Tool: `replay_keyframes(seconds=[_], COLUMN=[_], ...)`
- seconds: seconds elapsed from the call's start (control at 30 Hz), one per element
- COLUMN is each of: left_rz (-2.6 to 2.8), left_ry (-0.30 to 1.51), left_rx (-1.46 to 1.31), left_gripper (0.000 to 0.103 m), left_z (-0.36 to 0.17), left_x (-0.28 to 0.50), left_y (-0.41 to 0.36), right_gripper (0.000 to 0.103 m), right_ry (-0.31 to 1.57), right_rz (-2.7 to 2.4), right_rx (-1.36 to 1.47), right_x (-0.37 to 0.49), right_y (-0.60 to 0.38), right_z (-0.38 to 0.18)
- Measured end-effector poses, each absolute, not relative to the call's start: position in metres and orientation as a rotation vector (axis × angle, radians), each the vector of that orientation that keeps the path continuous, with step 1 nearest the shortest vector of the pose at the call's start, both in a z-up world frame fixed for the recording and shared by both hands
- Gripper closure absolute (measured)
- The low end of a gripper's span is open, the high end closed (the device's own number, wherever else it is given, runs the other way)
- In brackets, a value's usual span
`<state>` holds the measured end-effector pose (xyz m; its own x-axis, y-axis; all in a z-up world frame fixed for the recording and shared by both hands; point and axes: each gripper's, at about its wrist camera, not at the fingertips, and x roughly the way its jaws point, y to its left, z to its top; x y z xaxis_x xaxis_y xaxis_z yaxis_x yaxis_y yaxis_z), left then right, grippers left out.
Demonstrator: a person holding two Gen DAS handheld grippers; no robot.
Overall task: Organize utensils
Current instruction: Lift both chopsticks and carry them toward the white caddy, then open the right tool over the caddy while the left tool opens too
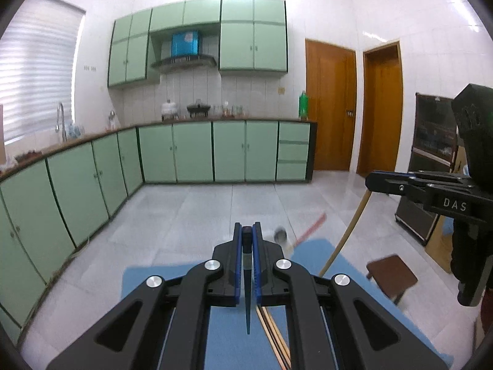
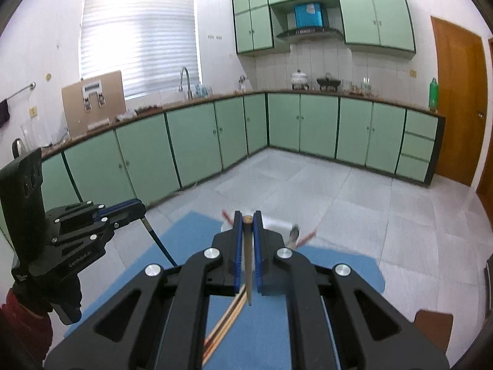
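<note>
Blue mat (image 1: 222, 333) w/ loose chopsticks (image 1: 274, 336) under both claws.

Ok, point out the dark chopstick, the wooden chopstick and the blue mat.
dark chopstick (image 1: 247, 280), left wrist view, tapered shaft between the pads
wooden chopstick (image 2: 248, 273), right wrist view, shaft between the pads
blue mat (image 2: 191, 231), right wrist view, bare far-left corner

You hold a dark blue chopstick (image 1: 247, 280) pinched in your left claw (image 1: 247, 234), tip pointing back toward you, and a tan wooden chopstick (image 2: 248, 265) likewise in your right claw (image 2: 247, 220). More chopsticks (image 2: 226, 319) lie bundled on the blue table (image 2: 191, 234) beneath.
</note>
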<state>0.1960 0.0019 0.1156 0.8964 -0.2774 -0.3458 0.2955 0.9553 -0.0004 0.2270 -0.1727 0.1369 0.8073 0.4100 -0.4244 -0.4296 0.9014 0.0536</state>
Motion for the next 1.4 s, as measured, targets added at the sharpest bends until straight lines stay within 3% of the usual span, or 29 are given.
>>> replay_keyframes(seconds=[0.33, 0.77, 1.03, 1.1, 1.23, 1.4], left_rz=[-0.283, -0.283, -0.278, -0.271, -0.265, -0.27], left_ry=[0.218, 0.34, 0.367, 0.362, 0.358, 0.391], left_rx=[0.055, 0.045, 0.028, 0.025, 0.01, 0.0], left_gripper=[0.097, 0.096, 0.079, 0.072, 0.06, 0.044], left_z=[0.167, 0.111, 0.104, 0.107, 0.109, 0.091], left_x=[0.252, 0.313, 0.307, 0.302, 0.28, 0.242], left_y=[-0.011, -0.025, -0.013, -0.011, -0.003, 0.004], right_gripper=[0.097, 0.097, 0.092, 0.075, 0.066, 0.039], right_ry=[0.365, 0.495, 0.545, 0.524, 0.486, 0.457], right_rz=[0.414, 0.379, 0.358, 0.346, 0.32, 0.308], right_rx=[-0.011, -0.011, -0.001, 0.007, 0.006, 0.009], right_x=[0.285, 0.346, 0.344, 0.337, 0.311, 0.261], right_y=[-0.18, -0.168, -0.166, -0.17, -0.18, -0.188], right_z=[0.166, 0.098, 0.079, 0.083, 0.089, 0.077])
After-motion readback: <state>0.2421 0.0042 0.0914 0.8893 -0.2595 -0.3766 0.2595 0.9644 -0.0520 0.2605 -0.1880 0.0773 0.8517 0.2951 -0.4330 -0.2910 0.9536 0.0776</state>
